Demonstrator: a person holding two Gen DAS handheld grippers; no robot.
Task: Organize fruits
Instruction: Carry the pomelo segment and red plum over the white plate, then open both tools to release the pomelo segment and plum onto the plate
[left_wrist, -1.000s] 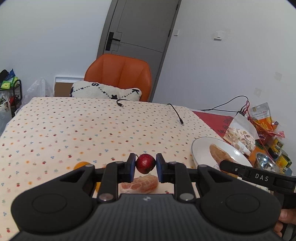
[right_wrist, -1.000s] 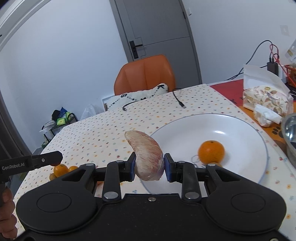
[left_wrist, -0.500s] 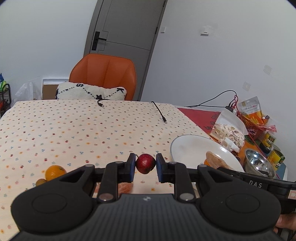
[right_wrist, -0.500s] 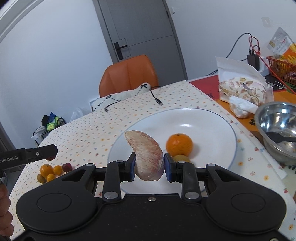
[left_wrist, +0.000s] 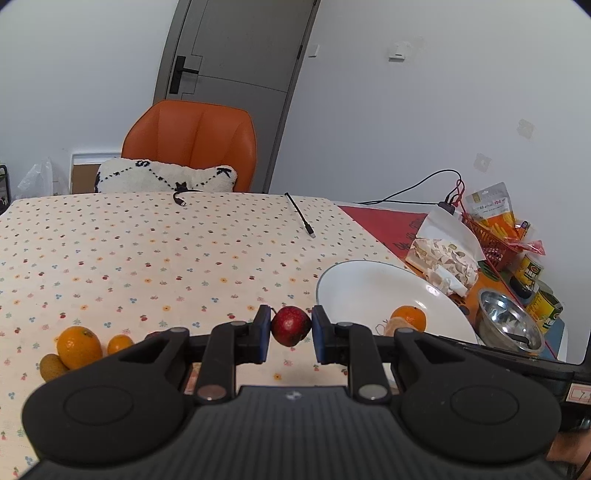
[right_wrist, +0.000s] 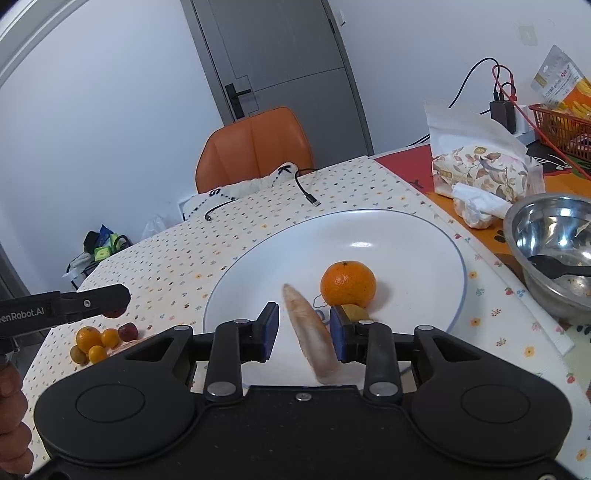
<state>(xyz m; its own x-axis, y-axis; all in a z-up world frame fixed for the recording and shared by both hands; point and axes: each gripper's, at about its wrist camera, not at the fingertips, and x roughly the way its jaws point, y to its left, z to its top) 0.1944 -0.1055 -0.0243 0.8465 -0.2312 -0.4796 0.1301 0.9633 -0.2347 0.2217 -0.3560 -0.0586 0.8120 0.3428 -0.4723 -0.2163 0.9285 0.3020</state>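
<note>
Table (left_wrist: 147, 258), covered by a spotted cloth, carries a white plate (right_wrist: 406, 236) at the right. On the plate: one mandarin (right_wrist: 348, 283), a small olive-yellow fruit (right_wrist: 355, 312) touching its near side, and a pale pink pomelo segment (right_wrist: 310, 332) lying just left of them. Right gripper (right_wrist: 304, 332) is spread wide over the plate's near part; the segment lies between its fingers, apart from the left pad, contact with the right one unclear. Left gripper (left_wrist: 290, 334) is clamped on a small dark red fruit (left_wrist: 290, 325), held above the cloth left of the plate. A cluster of small oranges (left_wrist: 79, 347) sits on the cloth at near left.
</note>
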